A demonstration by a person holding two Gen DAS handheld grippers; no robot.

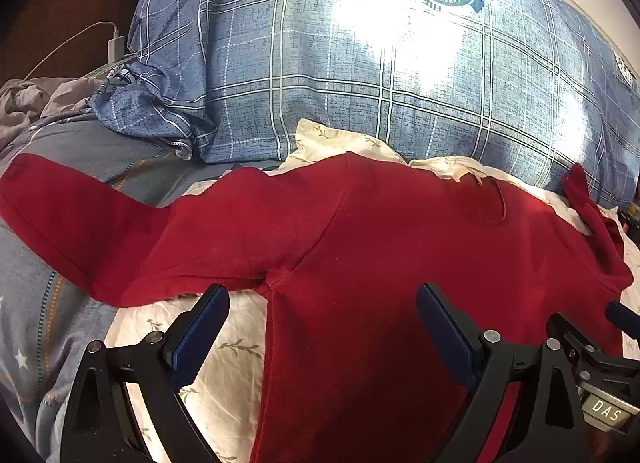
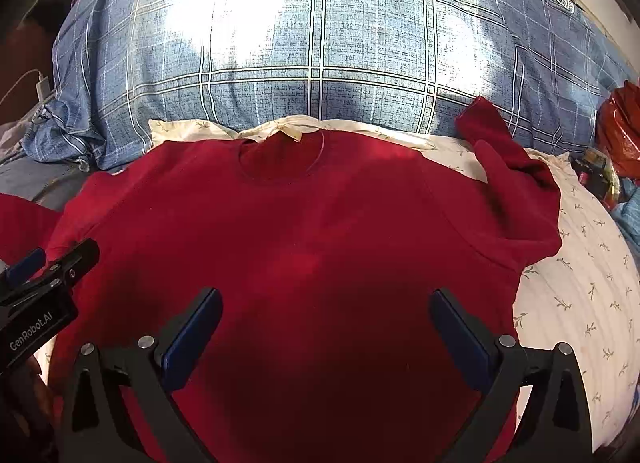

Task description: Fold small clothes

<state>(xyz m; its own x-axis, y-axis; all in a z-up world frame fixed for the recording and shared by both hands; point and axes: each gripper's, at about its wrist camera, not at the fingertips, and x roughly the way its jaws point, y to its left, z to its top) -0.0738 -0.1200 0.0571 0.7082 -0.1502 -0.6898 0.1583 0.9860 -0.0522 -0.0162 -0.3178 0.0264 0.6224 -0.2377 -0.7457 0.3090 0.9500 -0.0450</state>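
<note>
Lying flat: red shirt (image 2: 304,231), left sleeve spread, right sleeve crumpled.

Blown-out sunlight glare; fisheye-warped edges

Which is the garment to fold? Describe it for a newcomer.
Start at the big blue plaid pillow. In front of it lies a cream leaf-print sheet, and spread flat on that is the shirt. It is the only plain dark red thing, long-sleeved with a round neck.

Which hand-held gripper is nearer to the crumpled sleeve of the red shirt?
Right. The right hand-held gripper hangs over the red shirt's body, the crumpled sleeve ahead on its right. The left hand-held gripper sits by the opposite armpit.
</note>
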